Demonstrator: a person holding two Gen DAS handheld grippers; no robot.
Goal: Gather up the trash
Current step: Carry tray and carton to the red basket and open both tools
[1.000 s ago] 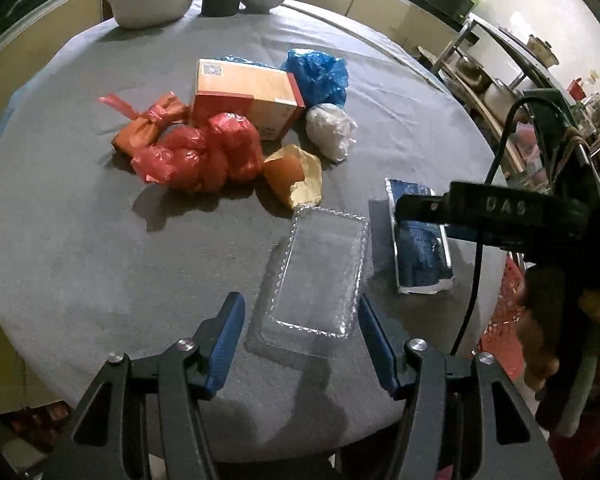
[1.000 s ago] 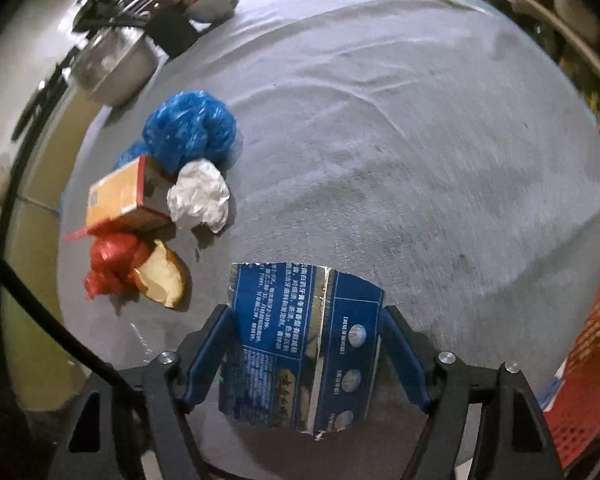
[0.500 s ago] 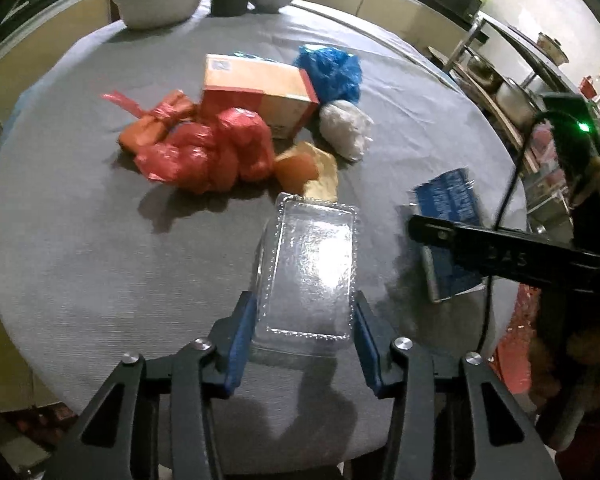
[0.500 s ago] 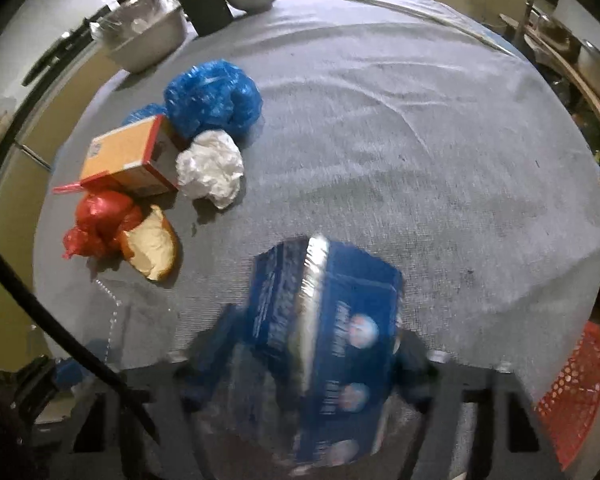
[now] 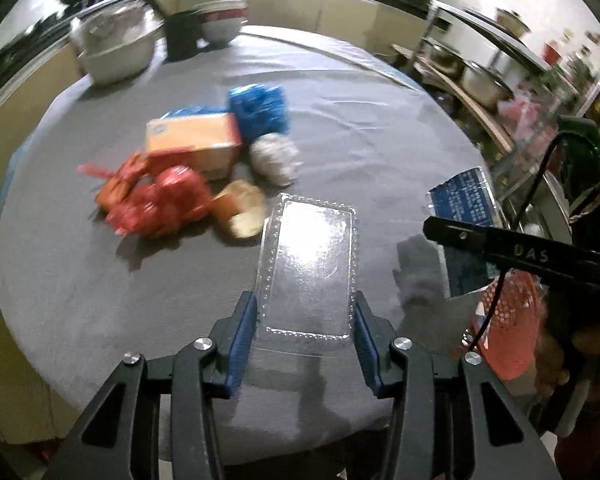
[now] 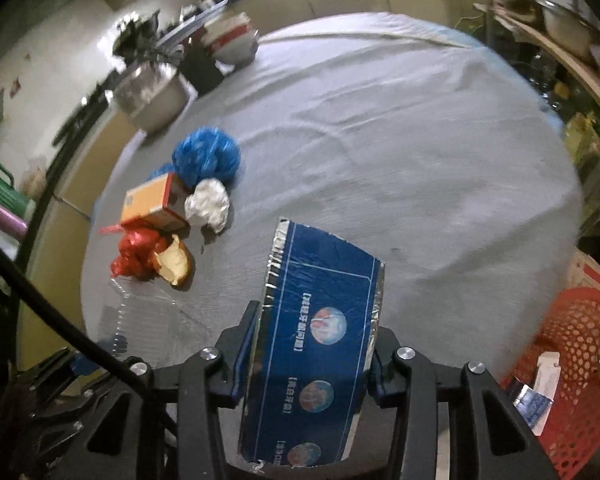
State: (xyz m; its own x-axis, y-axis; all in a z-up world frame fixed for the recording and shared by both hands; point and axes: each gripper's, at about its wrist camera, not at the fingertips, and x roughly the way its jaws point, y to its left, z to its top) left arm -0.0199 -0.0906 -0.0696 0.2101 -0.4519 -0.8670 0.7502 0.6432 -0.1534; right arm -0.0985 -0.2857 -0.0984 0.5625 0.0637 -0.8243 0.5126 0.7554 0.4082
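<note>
My left gripper (image 5: 305, 318) is shut on a clear plastic tray (image 5: 310, 264) and holds it above the grey round table (image 5: 360, 128). My right gripper (image 6: 314, 334) is shut on a flat blue foil packet (image 6: 318, 344), lifted off the table; it also shows in the left wrist view (image 5: 462, 202). On the table lie a red plastic bag (image 5: 156, 204), an orange box (image 5: 192, 144), a blue bag (image 5: 260, 110), a white paper ball (image 5: 274, 158) and a yellow wrapper (image 5: 240, 210).
A red mesh basket (image 6: 576, 360) with some scraps stands on the floor at the table's right, also in the left wrist view (image 5: 512, 320). A metal basin (image 5: 116, 52), a black cup (image 5: 184, 38) and a bowl (image 5: 222, 24) stand at the table's far edge.
Both grippers closed on their items and lifted them: the left on the clear tray, the right on the blue packet. Both views rose and pulled back from the table.
</note>
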